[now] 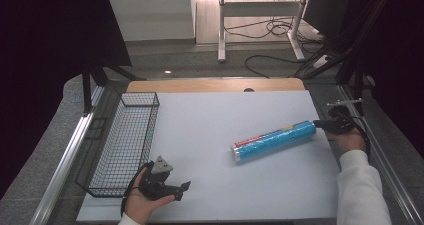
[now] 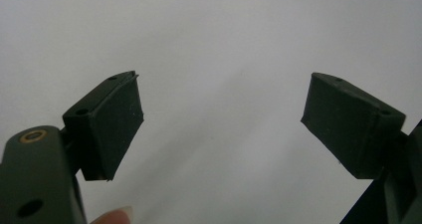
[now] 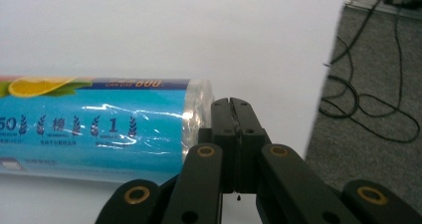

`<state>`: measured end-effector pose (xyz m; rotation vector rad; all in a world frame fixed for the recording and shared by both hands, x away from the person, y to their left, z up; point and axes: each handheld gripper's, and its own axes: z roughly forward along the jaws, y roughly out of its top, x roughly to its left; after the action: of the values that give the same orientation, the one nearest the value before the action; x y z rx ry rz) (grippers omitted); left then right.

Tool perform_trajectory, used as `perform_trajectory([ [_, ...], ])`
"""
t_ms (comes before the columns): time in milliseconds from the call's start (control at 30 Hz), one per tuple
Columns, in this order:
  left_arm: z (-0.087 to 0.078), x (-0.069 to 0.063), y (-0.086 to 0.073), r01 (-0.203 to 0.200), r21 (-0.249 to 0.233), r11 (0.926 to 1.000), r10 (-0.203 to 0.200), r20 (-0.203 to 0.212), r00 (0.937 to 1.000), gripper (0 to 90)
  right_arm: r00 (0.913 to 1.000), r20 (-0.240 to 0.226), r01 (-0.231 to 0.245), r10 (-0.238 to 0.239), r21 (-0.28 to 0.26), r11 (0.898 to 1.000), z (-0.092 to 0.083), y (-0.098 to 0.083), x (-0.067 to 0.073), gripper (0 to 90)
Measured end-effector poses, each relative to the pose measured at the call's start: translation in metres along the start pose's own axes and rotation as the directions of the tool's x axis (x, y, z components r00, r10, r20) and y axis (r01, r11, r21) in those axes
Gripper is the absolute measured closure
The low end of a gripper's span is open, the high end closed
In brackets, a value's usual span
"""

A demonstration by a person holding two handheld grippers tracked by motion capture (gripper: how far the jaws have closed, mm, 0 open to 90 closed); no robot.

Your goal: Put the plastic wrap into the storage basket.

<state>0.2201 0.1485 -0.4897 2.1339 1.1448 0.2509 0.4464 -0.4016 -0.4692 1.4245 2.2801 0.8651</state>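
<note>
A blue plastic-wrapped roll [image 1: 274, 141] lies slanted on the white table top [image 1: 215, 135], right of centre. My right gripper [image 1: 321, 125] is shut, its tips at the roll's far right end with nothing between them. In the right gripper view the closed jaws stand right beside the end of the roll [image 3: 99, 129], and my right gripper [image 3: 232, 104] may be touching it. My left gripper [image 1: 184, 189] rests low at the table's front left, held in a hand, jaws pointing right. There my left gripper [image 2: 221, 119] is wide open over bare white surface.
A black wire basket [image 1: 125, 140] stands along the table's left side, just behind the left hand. The table's right edge lies close beside the right gripper, with grey floor and cables [image 3: 368, 99] past it. A desk frame [image 1: 260, 20] stands far behind.
</note>
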Motion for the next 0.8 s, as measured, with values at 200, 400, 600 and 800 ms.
perform_trajectory([
  [200,-0.001,0.002,0.000,0.007,-0.002,1.0000,-0.007,0.003,1.0000,15.6,0.9984,-0.033,0.046,-0.046,0.014,0.999,0.001,-0.001,0.018,89.8],
  [400,-0.001,0.003,0.000,0.007,-0.001,1.0000,-0.007,0.009,0.9999,15.6,0.9956,-0.053,0.077,-0.077,-0.003,0.997,0.003,-0.004,0.036,89.8],
  [600,0.000,0.003,0.000,0.007,0.001,1.0000,-0.007,0.013,0.9999,15.6,0.9938,-0.063,0.091,-0.091,-0.012,0.996,0.004,-0.006,0.046,89.8],
  [800,0.000,0.003,0.001,0.007,0.001,1.0000,-0.007,0.015,0.9999,15.6,0.9896,-0.083,0.116,-0.118,-0.020,0.993,0.009,-0.002,0.059,89.8],
])
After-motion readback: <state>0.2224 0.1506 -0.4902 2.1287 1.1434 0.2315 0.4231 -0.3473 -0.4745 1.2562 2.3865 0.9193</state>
